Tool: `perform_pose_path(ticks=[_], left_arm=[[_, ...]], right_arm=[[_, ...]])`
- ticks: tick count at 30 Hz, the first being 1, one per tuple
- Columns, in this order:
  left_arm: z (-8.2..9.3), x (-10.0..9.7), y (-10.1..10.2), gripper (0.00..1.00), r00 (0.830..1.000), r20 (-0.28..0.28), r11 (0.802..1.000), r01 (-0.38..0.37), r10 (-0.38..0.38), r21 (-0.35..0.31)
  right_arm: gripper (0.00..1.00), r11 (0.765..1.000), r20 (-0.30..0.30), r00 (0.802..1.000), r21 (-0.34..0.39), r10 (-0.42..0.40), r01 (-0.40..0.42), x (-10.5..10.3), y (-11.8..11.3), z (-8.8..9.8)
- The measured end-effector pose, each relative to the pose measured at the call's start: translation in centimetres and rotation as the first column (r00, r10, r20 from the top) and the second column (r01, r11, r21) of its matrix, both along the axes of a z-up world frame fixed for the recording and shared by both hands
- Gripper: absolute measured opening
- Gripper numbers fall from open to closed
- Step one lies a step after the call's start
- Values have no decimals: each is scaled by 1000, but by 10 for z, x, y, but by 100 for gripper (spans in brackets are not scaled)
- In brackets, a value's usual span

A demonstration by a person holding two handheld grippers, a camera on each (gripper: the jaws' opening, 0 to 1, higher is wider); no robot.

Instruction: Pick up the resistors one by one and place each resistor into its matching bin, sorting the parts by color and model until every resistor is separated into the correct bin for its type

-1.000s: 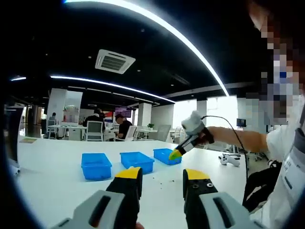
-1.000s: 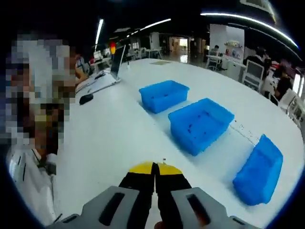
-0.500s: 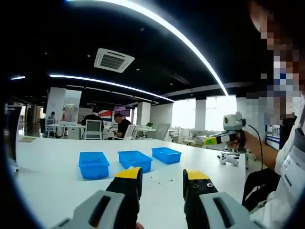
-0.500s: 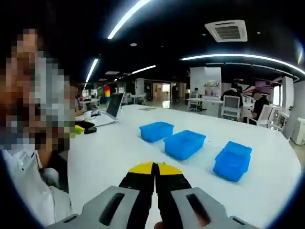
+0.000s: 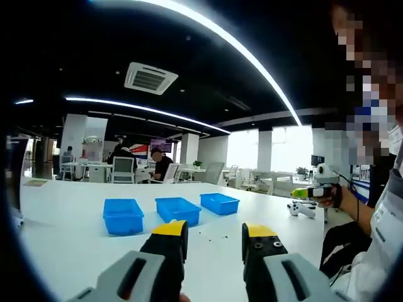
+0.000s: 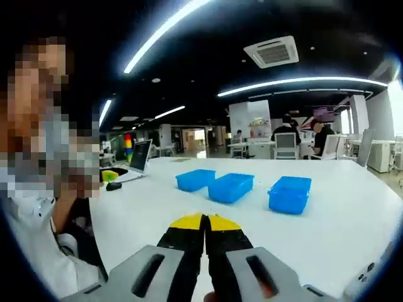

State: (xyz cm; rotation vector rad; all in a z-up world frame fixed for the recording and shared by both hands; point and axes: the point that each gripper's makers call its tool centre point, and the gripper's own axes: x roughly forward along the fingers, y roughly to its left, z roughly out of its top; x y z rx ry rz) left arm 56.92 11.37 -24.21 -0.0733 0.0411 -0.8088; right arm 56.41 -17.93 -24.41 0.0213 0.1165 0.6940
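Though scattered nearby, resistors mere specks

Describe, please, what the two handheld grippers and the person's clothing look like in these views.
Both the left gripper and right gripper have grey bodies with slotted tops, black jaws and yellow tips. A thin dark cable trails from the right gripper where the left gripper view catches it. The person wears a white shirt.
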Motion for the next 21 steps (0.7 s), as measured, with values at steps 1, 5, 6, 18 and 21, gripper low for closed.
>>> perform_pose_path(ticks=[1, 5, 6, 18, 21], left_arm=[[0, 0, 0, 36, 1000, 1, 1000, 1, -1, 0], [-1, 0, -1, 36, 1000, 0, 1000, 1, -1, 1], [-1, 0, -1, 36, 1000, 0, 1000, 1, -1, 2], [0, 0, -1, 36, 1000, 1, 1000, 3, -3, 1], [1, -1, 0, 36, 1000, 4, 1000, 0, 0, 1]], right_arm=[[3, 1000, 4, 1000, 3, -3, 3, 0, 0, 1], [3, 1000, 14, 1000, 14, -19, 18, 7, -8, 8], [3, 1000, 17, 1000, 16, -25, 25, 9, -10, 9], [3, 995, -15, 995, -3, -99, 99, 96, -21, 22], [3, 993, -25, 993, -24, -113, 112, 122, -21, 19]])
